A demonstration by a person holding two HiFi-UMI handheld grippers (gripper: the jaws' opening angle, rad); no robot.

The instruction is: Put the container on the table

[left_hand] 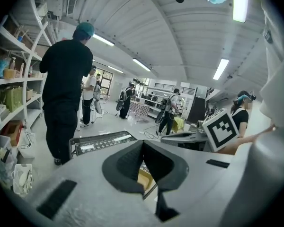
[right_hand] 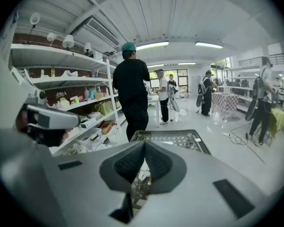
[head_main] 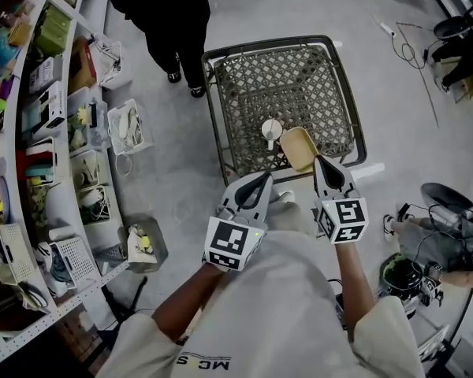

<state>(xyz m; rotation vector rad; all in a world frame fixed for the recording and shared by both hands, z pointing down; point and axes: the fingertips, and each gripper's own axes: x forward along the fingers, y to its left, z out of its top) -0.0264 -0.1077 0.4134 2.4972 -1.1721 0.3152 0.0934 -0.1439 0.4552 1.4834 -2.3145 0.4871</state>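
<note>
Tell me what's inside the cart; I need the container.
A yellow container and a small white object lie in the cart. The right gripper hides the container's near corner.

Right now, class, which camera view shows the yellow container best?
The head view: nearly the whole yellow container shows, in the mesh cart. The left gripper view shows a yellow corner; the right gripper view shows none.

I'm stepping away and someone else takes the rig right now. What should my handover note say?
Left tongs: shut, empty, held over the cart's near edge.
Right tongs: shut, empty, tip beside the yellow container's near rim.
Yellow container: lies in the wire cart, next to a small white item.
Done: nothing; the container is not gripped.
Left: open one pair of tongs, grip the container, lift it out and set it on the table, which is not in view.
</note>
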